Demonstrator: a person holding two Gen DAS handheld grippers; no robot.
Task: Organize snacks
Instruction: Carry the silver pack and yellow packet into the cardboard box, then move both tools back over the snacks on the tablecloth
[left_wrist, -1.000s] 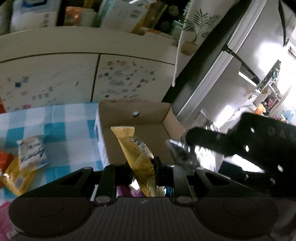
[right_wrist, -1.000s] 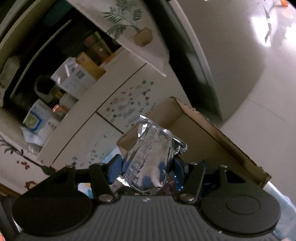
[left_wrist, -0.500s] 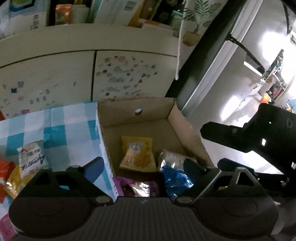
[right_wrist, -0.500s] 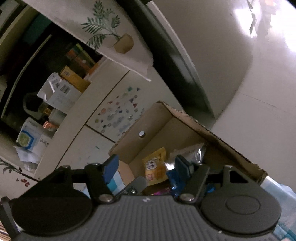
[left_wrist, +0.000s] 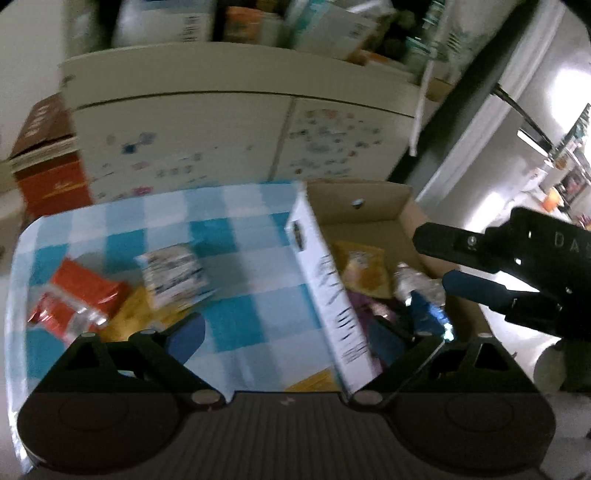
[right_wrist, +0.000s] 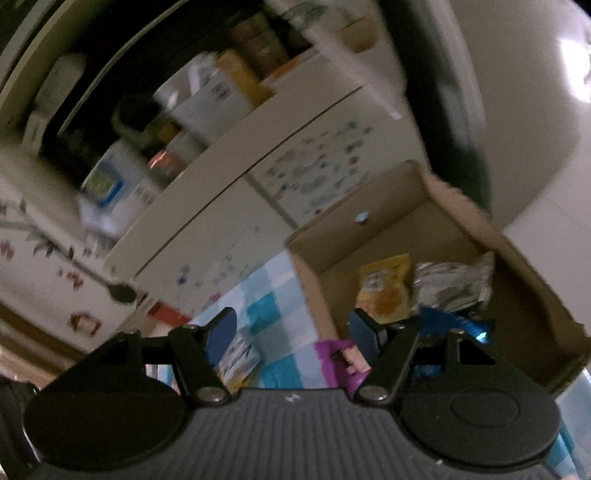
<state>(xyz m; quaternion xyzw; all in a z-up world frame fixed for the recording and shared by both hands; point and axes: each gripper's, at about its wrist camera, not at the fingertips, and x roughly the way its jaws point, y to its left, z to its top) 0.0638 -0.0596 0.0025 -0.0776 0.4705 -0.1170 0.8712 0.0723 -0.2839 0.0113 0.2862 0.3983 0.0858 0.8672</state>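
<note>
An open cardboard box (left_wrist: 373, 218) (right_wrist: 524, 258) stands at the right end of the checked tablecloth (left_wrist: 236, 258). In it lie a yellow packet (left_wrist: 364, 273) (right_wrist: 388, 291), a silver packet (left_wrist: 417, 284) (right_wrist: 450, 284), a blue one (left_wrist: 428, 317) and a purple one (right_wrist: 340, 358). My left gripper (left_wrist: 288, 336) hangs over the box's white left wall, jaws opening wide, nothing between them. My right gripper (right_wrist: 293, 332) (left_wrist: 443, 262) is open and empty at the box's right side. Red (left_wrist: 74, 299), white (left_wrist: 173, 273) (right_wrist: 236, 358) and yellow packets lie loose on the cloth at left.
A pale cabinet (left_wrist: 221, 140) with stickers on its doors stands behind the table, with boxes and jars on its shelf above. A red-brown carton (left_wrist: 48, 158) sits at the far left. Bright floor (left_wrist: 498, 155) lies right of the box.
Both grippers have let go: the yellow packet and the silver packet now lie in the box. Both jaws have opened, and both views have swung left toward the tablecloth.
</note>
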